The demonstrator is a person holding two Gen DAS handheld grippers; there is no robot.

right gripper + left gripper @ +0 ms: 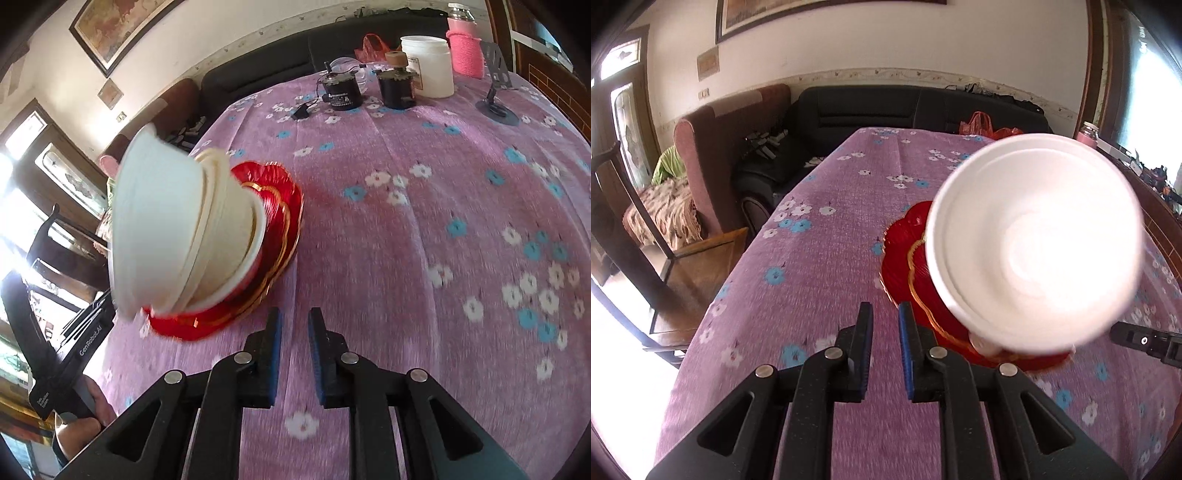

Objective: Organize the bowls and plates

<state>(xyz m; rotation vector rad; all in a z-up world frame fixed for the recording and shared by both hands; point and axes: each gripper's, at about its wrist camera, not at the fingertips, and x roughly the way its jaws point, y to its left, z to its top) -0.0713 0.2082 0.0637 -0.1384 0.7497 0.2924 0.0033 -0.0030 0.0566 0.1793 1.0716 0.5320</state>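
The stack of white bowls [1034, 240] sits nested on the red plates [905, 251], on the bench [812, 258] with its flowered cloth. It lies just ahead and to the right of the left gripper [884, 308], and ahead and to the left of the right gripper [295, 314]. The left fingers are all but closed with nothing between them. The right fingers stand a little apart, also empty.

The main risk appears to be the stack itself. From the right wrist view the bowls look unevenly nested, the top one sitting proud of those below, though the lens bends things and I cannot tell how far it truly leans. A sideways brush from either pair of fingers could tip the tall, light bowls off the plates.

The fingers also look too narrow to pass over a bowl rim, so closing in like this would push the stack rather than grip it. The plates could slide on the cloth, or the cloth could ruck.

Past the right fingers, the white jar [428, 66] and other small things stand well clear and look safe
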